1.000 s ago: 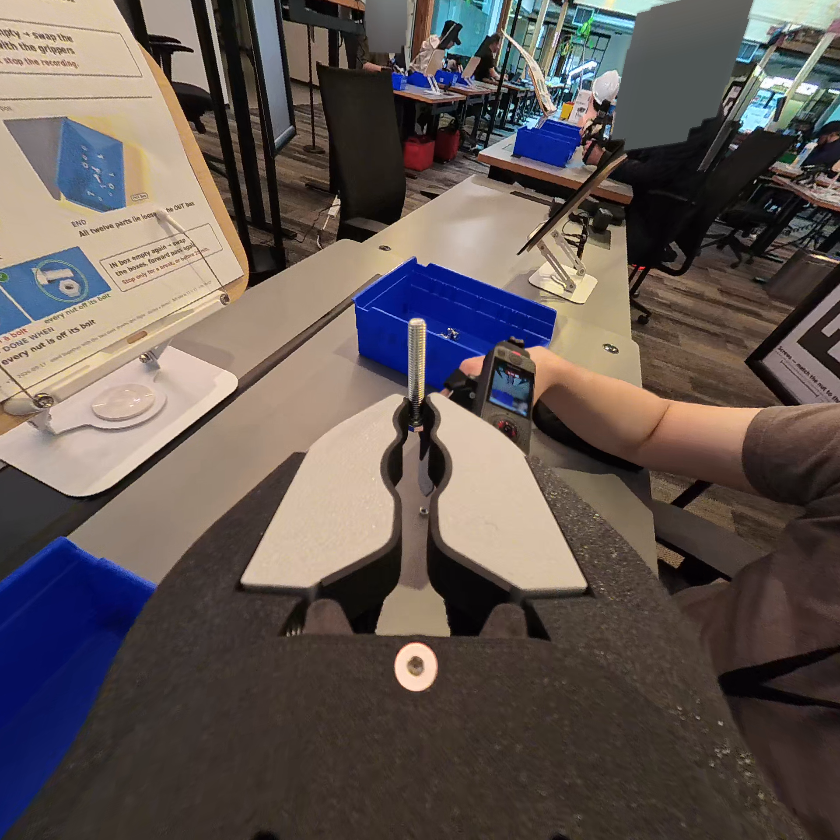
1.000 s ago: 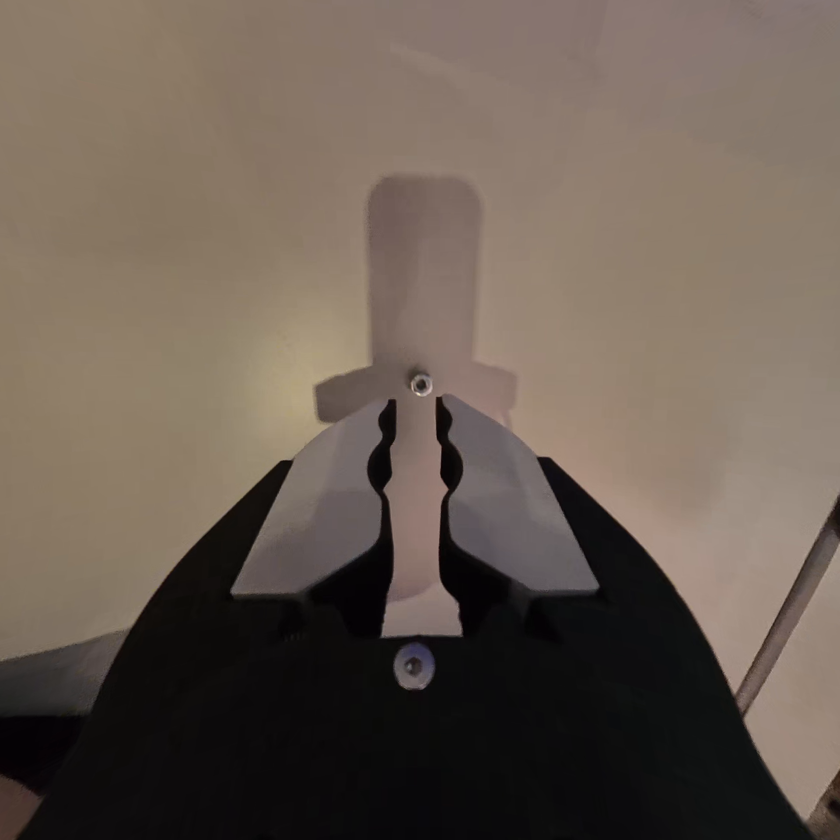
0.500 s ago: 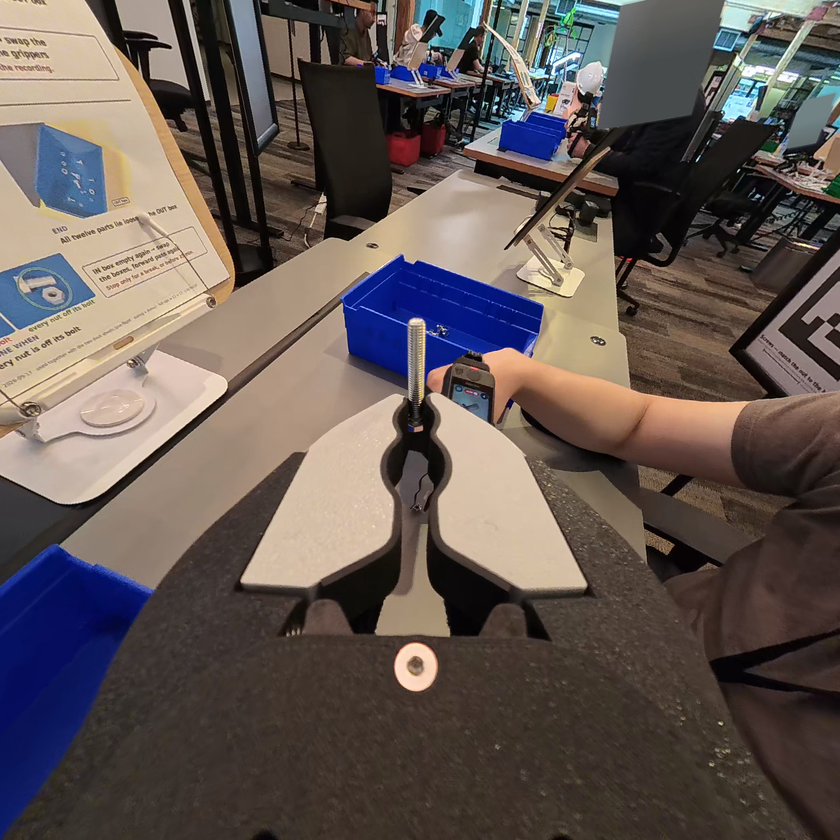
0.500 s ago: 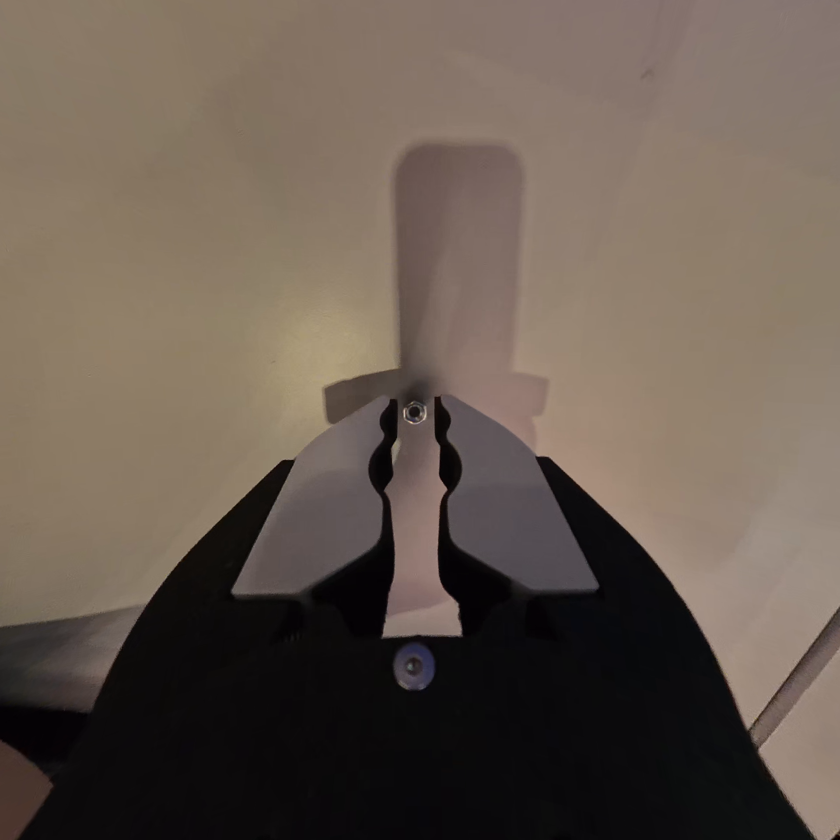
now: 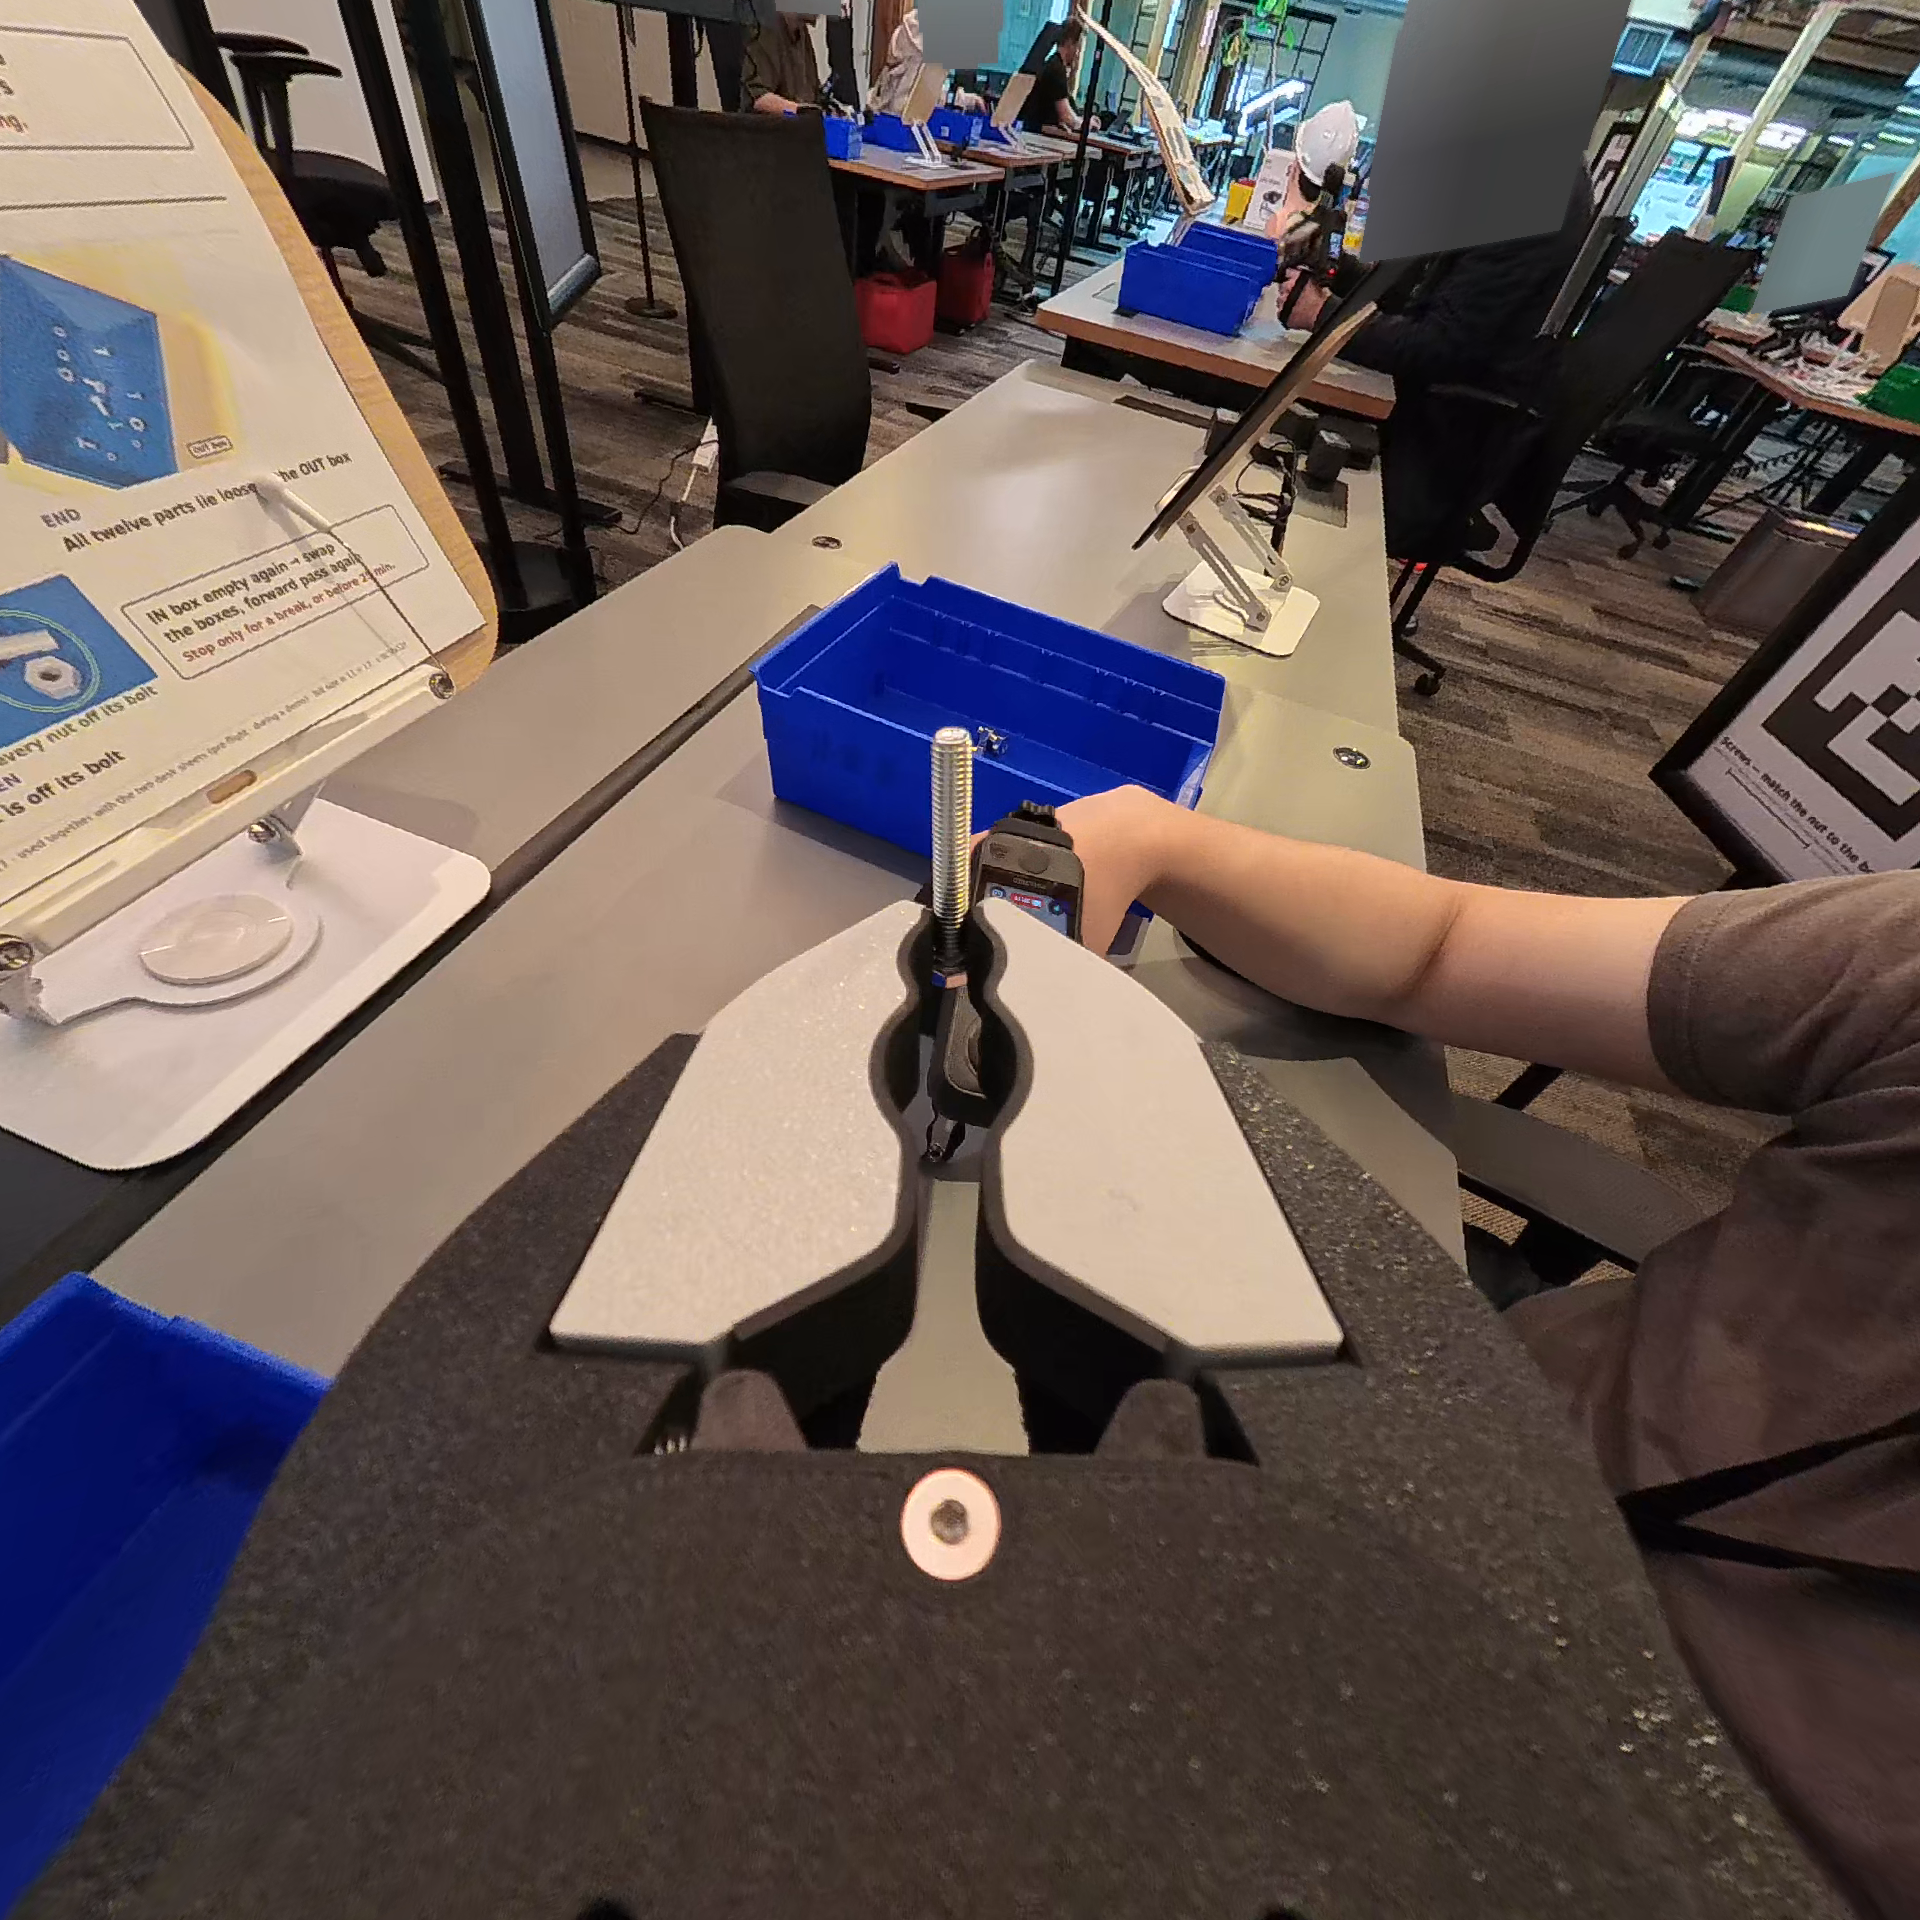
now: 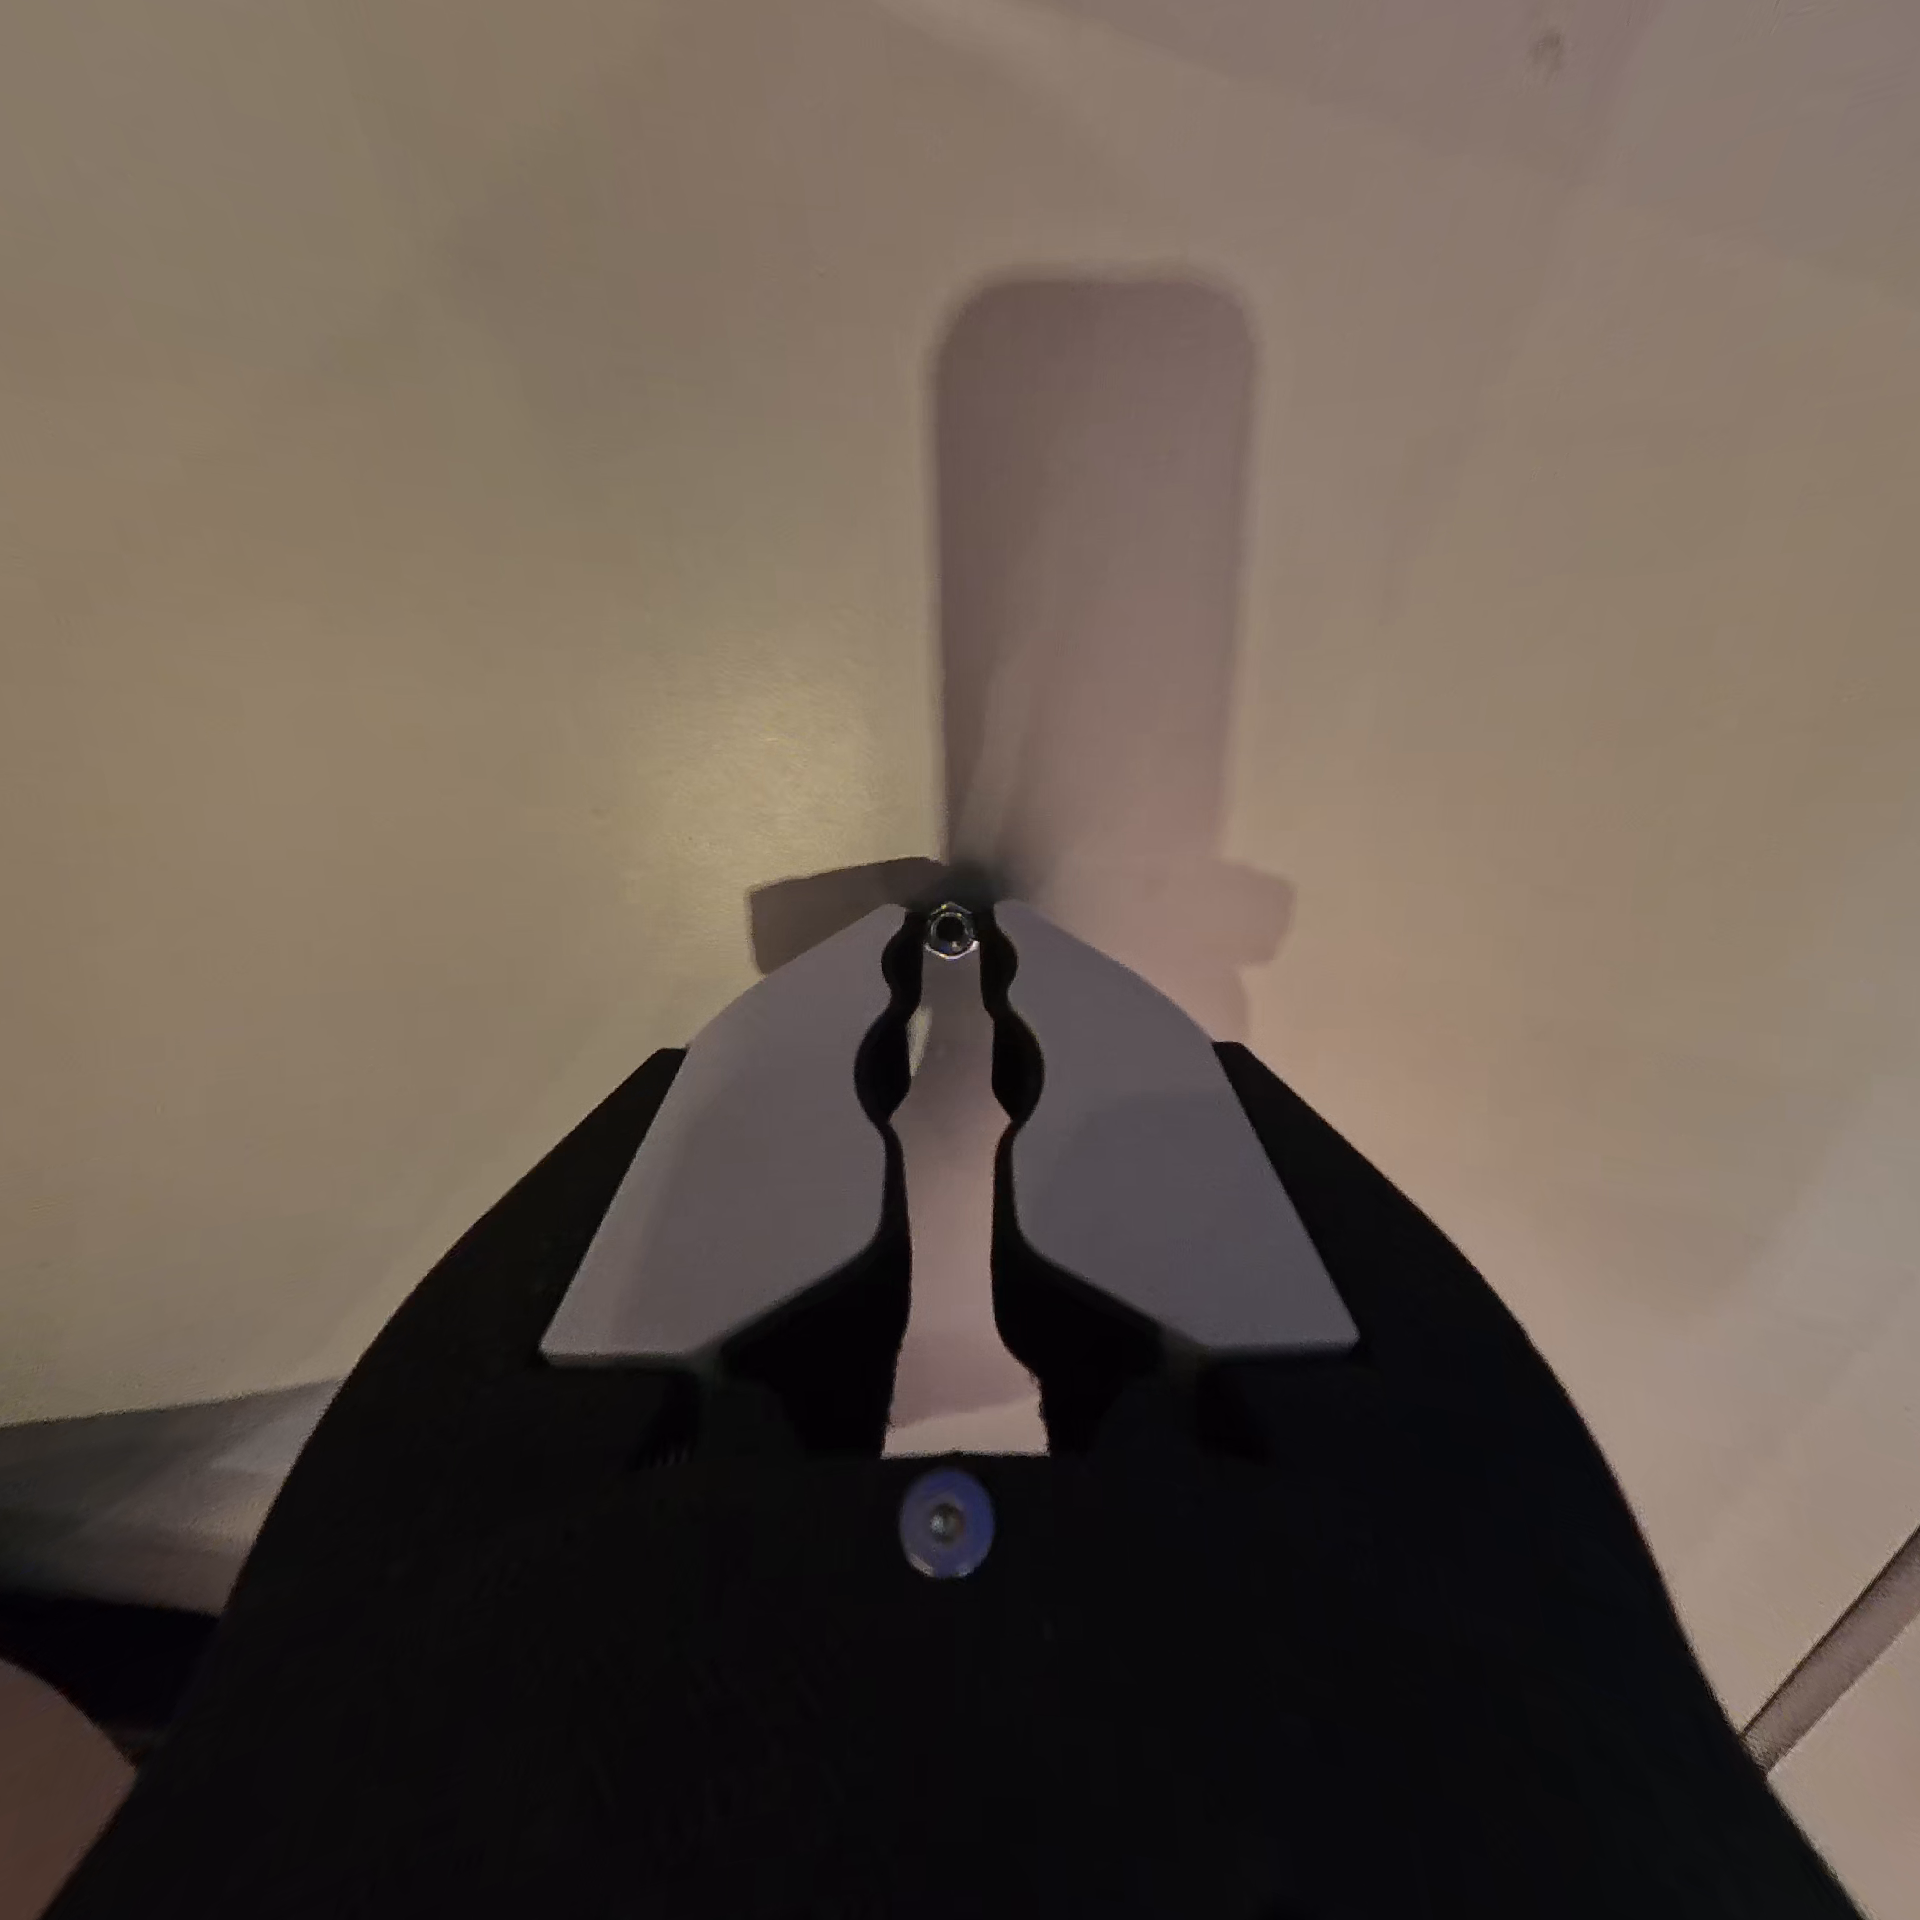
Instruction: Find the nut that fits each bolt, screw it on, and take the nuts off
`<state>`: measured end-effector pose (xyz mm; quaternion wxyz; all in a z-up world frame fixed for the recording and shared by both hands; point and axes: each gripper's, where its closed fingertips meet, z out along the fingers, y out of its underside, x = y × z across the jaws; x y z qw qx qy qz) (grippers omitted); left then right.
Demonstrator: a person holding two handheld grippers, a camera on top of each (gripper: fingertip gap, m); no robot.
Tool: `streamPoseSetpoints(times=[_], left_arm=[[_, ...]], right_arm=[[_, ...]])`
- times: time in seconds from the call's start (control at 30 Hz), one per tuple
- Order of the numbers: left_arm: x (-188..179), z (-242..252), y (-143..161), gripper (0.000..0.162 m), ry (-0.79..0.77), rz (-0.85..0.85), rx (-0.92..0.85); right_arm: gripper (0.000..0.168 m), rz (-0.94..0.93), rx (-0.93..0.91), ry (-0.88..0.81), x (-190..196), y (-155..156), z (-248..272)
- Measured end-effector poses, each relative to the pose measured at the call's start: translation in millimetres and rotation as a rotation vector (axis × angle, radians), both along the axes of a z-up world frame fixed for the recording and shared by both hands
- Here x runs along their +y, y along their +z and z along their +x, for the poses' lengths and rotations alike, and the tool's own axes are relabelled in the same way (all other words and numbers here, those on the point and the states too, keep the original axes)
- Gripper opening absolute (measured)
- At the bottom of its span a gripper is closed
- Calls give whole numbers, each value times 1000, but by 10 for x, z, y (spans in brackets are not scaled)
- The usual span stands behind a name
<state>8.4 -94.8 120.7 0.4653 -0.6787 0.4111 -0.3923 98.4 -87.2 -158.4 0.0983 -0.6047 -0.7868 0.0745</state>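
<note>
- Holding the bolt upright, we have the left gripper clamped on its lower end, so the threaded shaft stands straight up past the tips and its long axis runs vertical.
- In the right wrist view, the nut sits right between the tips of the right gripper, flat on the pale table with its hole facing up at us; the fingers are close around it, apparently touching both sides.
- The right gripper is the only one at the nut. We see it in the left wrist view as well, down on the table just behind the bolt and in front of the blue bin.
- We judge that the coming move turns on lifting the nut and lining its hole up with the bolt's free top end.
- Compared with a second ago, the nut lay just beyond open tips; now the fingers have come forward and narrowed around it. The bolt is unchanged in its grip.
</note>
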Motion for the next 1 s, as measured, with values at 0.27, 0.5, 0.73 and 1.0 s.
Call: streamPoseSetpoints(times=[0.27, 0.5, 0.73, 1.0], left_arm=[[31, -48, 11, 5, 17, 13, 1], [108, -95, 23, 5, 17, 21, -36], [56, 194, 122, 5, -24, 192, -81], [-140, 562, -12, 5, -161, 190, -75]], right_arm=[[11, -10, 8, -29, 15, 45, 86], [11, -24, 194, -127, 119, 836, 265], [11, 40, 239, -64, 84, 2290, 191], [11, 71, 156, 65, -333, 3231, -247]])
